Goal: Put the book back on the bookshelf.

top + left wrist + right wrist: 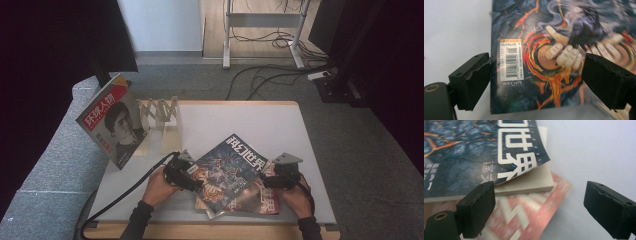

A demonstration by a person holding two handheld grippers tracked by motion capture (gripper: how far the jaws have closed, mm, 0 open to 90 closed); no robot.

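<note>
glossy dark magazine (227,171) lies on a red magazine (262,197) near the table's (280,125) front edge; left gripper (536,77) and right gripper (536,205) both gape wide, so its thin cover may slip or bend.

Past the far edge of my table:
- grey carpet floor (55,150), on all sides.
- loose black cables (265,75), tangled on the carpet, running right.
- white power strip (319,75), at the cables' right end.
- white metal frame legs (226,35), upright on a light wooden floor (215,30).
- pale wall panel (160,25), left of the legs.
- large dark panel (60,35), upper left.
</note>
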